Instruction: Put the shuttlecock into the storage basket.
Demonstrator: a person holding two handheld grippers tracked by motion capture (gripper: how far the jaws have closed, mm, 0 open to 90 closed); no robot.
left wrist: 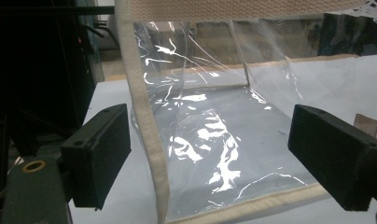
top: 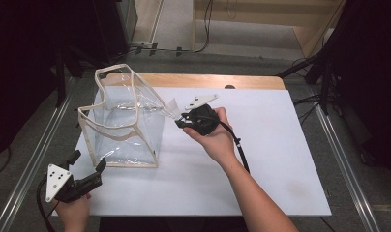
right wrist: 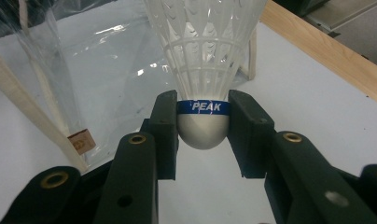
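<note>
**At the bag's rim: shuttlecock clamped, bag still empty**

On the white table point(top: 261, 164) there's a clear plastic bag point(top: 126, 130) w/ cream fabric trim, standing upright, mouth open at the top. Right gripper point(top: 180, 121) is held just beside the bag's upper right edge, jaws closed tight on a white shuttlecock point(right wrist: 203, 70). In the right gripper view the pads pinch the cork base from both sides, right at the blue band that says PEAK, skirt pointing away from the hand toward the bag. From the high view the skirt point(top: 172, 108) sits right at the bag's rim, can't tell if it's actually touching the plastic or just in front of it.

Left gripper point(top: 87, 164) is down at the near left corner of the bag, jaws wide open, nothing between the pads. In the left gripper view the bag's trim edge point(left wrist: 144, 116) and the clear wall show btw the two black jaws, but they're apart from it, no contact.

Wooden strip of the table point(top: 208, 81) shows along the far edge, behind the white sheet. Bag's inside looks empty, just glare on the plastic
</note>
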